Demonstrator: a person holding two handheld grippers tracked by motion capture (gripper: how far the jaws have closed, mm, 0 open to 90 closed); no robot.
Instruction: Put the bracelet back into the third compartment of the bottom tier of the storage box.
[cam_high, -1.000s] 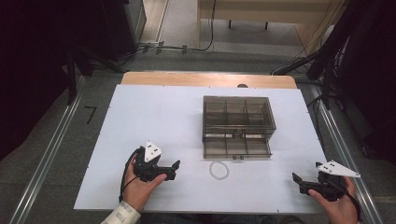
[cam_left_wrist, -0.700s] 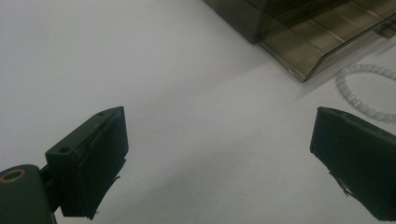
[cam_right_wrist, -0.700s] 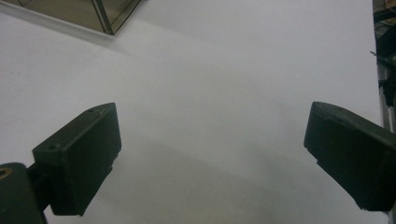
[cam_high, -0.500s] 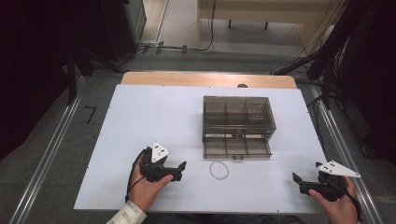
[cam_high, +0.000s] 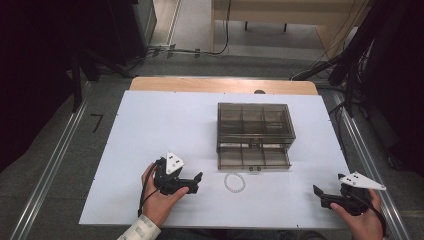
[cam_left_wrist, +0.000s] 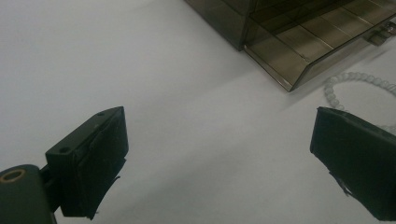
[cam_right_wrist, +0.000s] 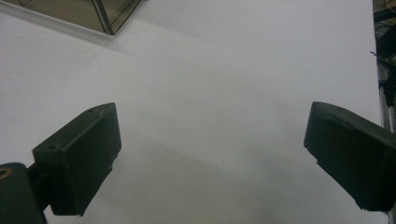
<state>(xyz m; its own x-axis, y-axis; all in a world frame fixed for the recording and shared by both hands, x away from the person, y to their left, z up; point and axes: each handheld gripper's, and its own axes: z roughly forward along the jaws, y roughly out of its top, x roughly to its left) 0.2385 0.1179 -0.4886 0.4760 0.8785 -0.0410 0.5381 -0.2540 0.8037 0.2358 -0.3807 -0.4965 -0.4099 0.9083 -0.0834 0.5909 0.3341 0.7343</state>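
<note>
While the left gripper (cam_high: 196, 181) hovers wide open and empty beside the clear beaded bracelet (cam_high: 234, 182) — lying before the smoky plastic compartment box (cam_high: 254, 135) — nothing is grasped yet; the right gripper (cam_high: 320, 196) waits open, well apart.

Bead bracelet (cam_high: 234, 182) just before compartment box (cam_high: 254, 135), left gripper (cam_high: 196, 181) left of it

A white table top (cam_high: 150, 130) stands on grey floor (cam_high: 45, 145), cables (cam_high: 200, 50) behind.
</note>
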